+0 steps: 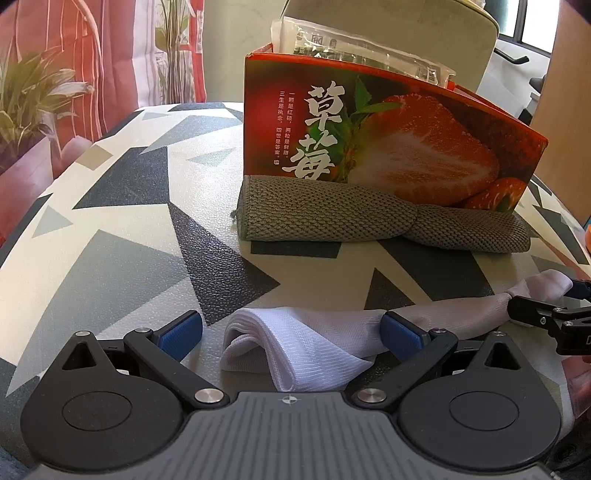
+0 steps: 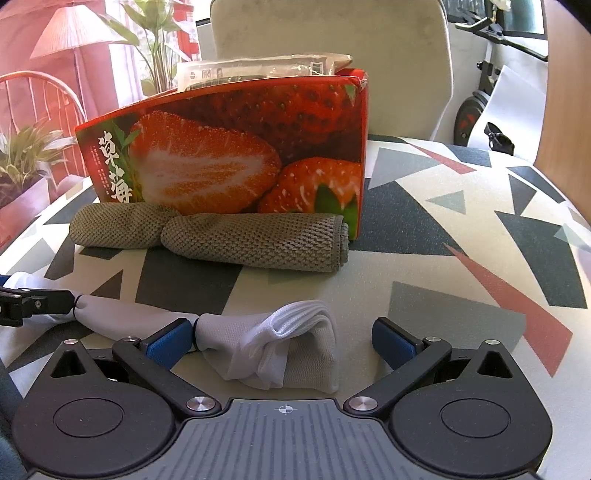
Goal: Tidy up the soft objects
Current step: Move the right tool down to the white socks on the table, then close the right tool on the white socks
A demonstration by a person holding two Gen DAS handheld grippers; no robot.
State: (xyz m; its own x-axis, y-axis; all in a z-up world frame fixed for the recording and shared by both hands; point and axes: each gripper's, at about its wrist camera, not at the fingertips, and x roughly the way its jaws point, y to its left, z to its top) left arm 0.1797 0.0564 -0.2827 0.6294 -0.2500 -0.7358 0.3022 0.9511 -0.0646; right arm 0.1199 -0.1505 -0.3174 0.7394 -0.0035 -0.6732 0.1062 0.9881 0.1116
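Note:
A white sock lies stretched across the patterned table. One bunched end sits between the wide-apart fingers of my open left gripper, and the sock runs right past its right pad. The other bunched end lies inside my open right gripper, brushing its left pad. Each view shows a finger of the other gripper at its edge: the right one's and the left one's. A rolled grey knit towel rests against a red strawberry box.
Clear plastic packets stick out of the box. A pale chair stands behind the table. Potted plants and a lamp are at the left, and an exercise bike is at the right.

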